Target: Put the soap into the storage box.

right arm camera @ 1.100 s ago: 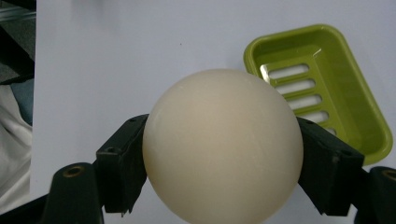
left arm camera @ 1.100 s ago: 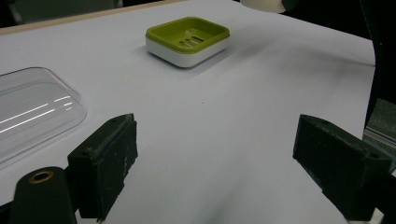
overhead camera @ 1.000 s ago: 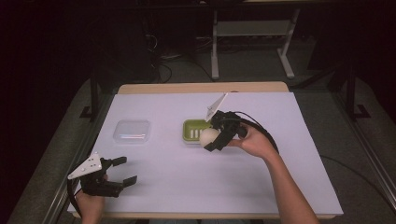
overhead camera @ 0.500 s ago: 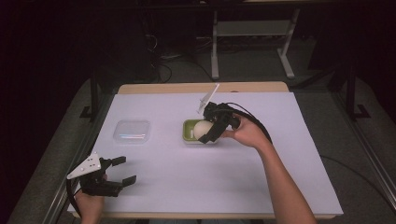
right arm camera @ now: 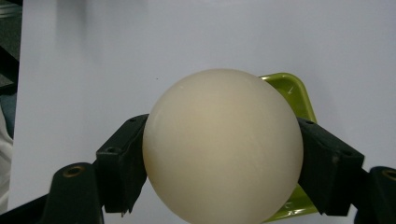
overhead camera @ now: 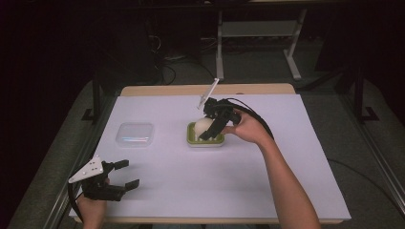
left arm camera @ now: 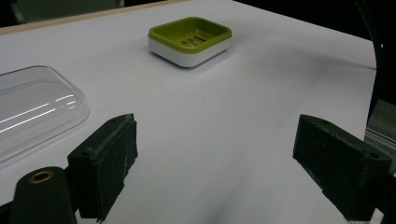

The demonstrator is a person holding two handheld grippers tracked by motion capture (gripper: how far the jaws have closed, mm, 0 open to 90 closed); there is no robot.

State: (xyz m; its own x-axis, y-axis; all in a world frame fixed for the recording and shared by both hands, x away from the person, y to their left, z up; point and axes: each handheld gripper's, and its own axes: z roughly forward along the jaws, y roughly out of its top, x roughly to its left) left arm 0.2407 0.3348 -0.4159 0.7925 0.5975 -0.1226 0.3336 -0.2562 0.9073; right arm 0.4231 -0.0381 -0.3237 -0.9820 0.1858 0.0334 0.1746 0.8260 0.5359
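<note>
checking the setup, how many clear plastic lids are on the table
1. The clear lid lies flat on the white table, left of the green soap dish and apart from it; the left gripper view shows its edge.

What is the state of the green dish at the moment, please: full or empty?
Empty: the left gripper view shows the green dish bare inside; the right claw holds the cream ball above it.

Clear plastic lid (overhead camera: 135,133) lies flat on the white desk (overhead camera: 267,191), toward 9 o'clock, well apart from the other items; also at 9 o'clock in the left gripper view (left arm camera: 32,112). Metal stand (overhead camera: 258,36) and loose cables (overhead camera: 167,71) on the dark floor at 12 o'clock.
</note>
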